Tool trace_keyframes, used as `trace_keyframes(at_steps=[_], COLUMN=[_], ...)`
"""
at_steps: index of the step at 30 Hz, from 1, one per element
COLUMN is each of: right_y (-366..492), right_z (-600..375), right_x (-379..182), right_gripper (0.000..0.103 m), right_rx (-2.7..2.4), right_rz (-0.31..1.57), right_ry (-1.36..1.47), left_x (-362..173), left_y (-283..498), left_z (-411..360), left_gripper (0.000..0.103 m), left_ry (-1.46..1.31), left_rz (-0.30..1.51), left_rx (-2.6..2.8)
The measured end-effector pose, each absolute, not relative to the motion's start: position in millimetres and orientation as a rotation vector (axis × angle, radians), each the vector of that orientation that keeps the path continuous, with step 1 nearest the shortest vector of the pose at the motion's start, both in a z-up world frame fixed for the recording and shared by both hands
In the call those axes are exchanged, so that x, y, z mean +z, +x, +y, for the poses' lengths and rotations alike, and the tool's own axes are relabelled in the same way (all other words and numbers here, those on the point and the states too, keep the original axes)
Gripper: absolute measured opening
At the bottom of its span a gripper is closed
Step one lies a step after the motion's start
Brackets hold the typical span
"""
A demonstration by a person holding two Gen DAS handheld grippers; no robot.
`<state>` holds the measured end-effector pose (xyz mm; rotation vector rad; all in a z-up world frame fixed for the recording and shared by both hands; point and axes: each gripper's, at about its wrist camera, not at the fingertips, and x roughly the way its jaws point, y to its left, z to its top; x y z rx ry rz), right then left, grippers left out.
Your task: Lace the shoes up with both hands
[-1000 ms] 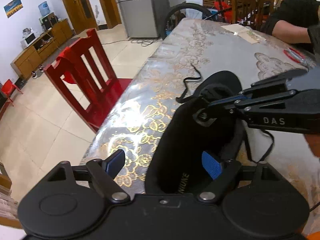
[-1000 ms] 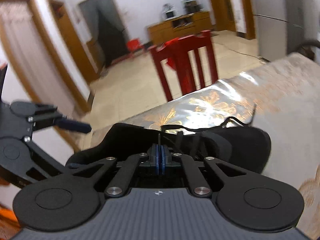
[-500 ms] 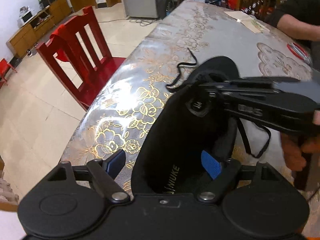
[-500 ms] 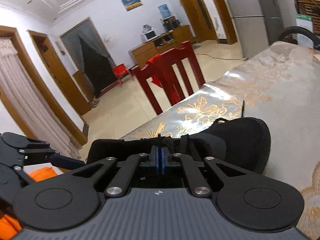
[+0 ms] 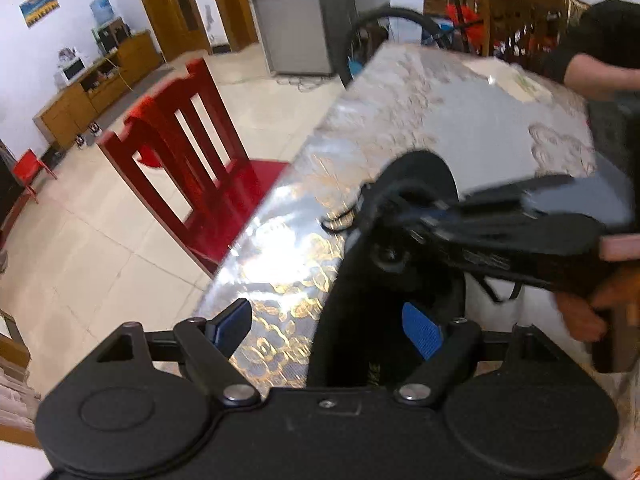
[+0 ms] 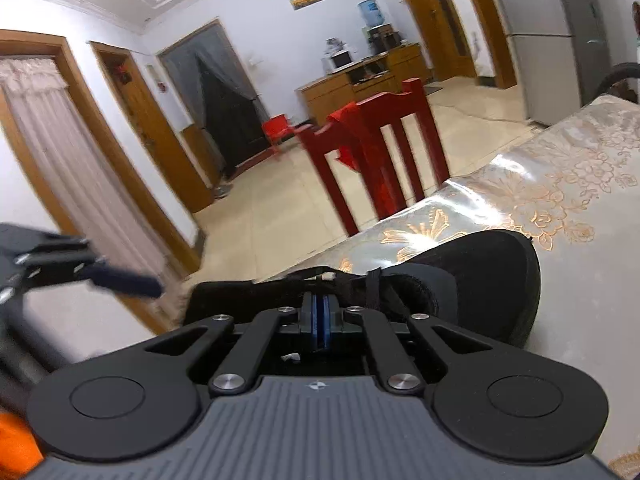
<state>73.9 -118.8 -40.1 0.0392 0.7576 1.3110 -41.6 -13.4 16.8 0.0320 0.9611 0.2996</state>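
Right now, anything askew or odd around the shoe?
The black shoe sits near the table edge, beside the red chair. One shoelace end trails loose onto the tablecloth. Nothing spilled or damaged.

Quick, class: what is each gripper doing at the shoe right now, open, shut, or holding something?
Left gripper: open, straddling the side wall of the black shoe, pads not pressing it.
Right gripper: shut; whether it pinches the lace cannot be told.
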Motion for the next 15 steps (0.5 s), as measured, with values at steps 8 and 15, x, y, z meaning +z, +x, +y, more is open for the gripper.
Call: trace_keyframes(at_steps=[8,15], right_y=[82.2,95.6], right_z=[-129.6,-112.0], right_x=[-11.7,-24.9], right_gripper=[0.004,0.005], right_rx=[1.471,1.491], right_rz=[0.831,0.934], right_ry=[-0.034,-0.05], left_x=[29.1,8.6], left_y=[-30.7,-15.2], left_z=[-7.1,18.9], left_gripper=[0.077,0.076], left_ry=[0.028,-0.069], left_rz=[0.912,0.94], left_rx=[0.312,0.375])
